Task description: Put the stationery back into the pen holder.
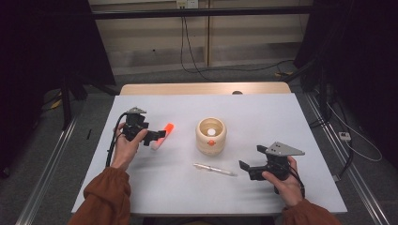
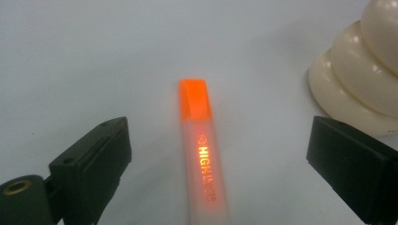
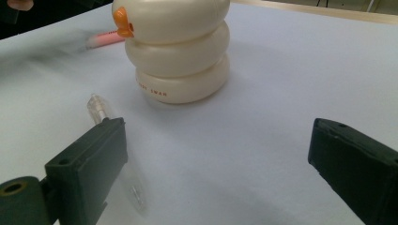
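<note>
Though lying flat on the table (image 1: 263,112), squarely between the jaws of the left claw (image 1: 157,137), not gripped: highlighter (image 2: 202,154), with orange cap end away from the claw, untouched by either pad. Left claw spread wide, clamped on nothing. Right claw (image 1: 252,157) likewise spread and empty, held low just beside the clear pen (image 1: 215,169), toward the near edge.

Likely to roll or skid if nudged by one pad ahead of the other; smooth plastic barrel on a smooth matt sheet, so little to stop it. Could also pivot and slip out if pinched near the tail instead of mid-barrel. Risk of knocking the pot (image 1: 211,136), close beyond one jaw in the left gripper view, on any swing that way; tall for its base, so liable to tip or slide. Same hazard with the pen: thin, round, nearly see-through, easy to misjudge and flick away.

Highlighter: frosted whitish translucent body with glowing orange lettering, flat-sided orange cap. Pot: glossy cream, plastic or ceramic, cannot tell which; three stacked bulging rings, small orange beak on the side, open top. Pen: clear hard plastic, slim. Jaws: matt black, blocky, square-edged. Table: pale, even, faintly grainy.
</note>
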